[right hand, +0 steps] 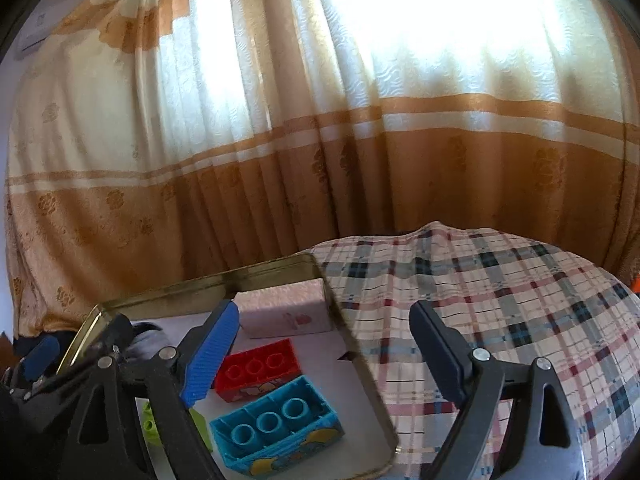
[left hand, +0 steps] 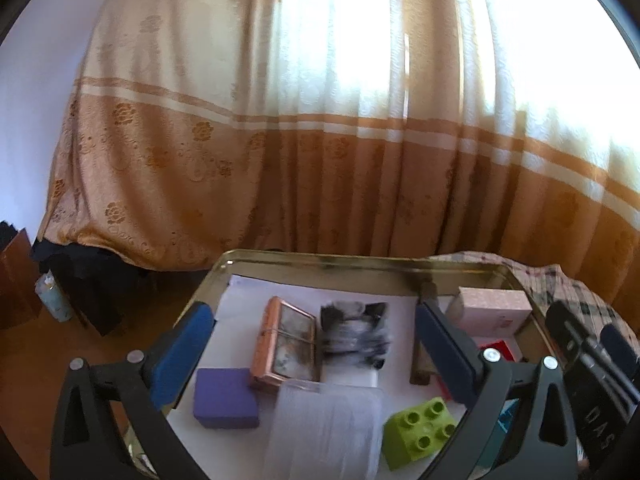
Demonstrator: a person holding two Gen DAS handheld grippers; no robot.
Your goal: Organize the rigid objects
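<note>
A gold metal tray (left hand: 320,259) lined with white paper holds a purple block (left hand: 226,398), a copper-framed case (left hand: 286,344), a blurred black-and-white item (left hand: 354,330), a clear plastic box (left hand: 324,428), a green brick (left hand: 420,426) and a pink box (left hand: 494,308). My left gripper (left hand: 312,312) hangs open above these, its pads touching nothing. The right wrist view shows the tray's rim (right hand: 256,276), the pink box (right hand: 286,312), a red brick (right hand: 258,368) and a blue brick (right hand: 276,428). My right gripper (right hand: 324,308) is open and empty, straddling the tray's right rim.
The tray rests on a plaid cloth (right hand: 500,300) that spreads to the right. An orange and cream curtain (left hand: 320,140) hangs close behind. Left of the tray, lower down, are dark items and a pale bottle (left hand: 54,298) on a wooden floor.
</note>
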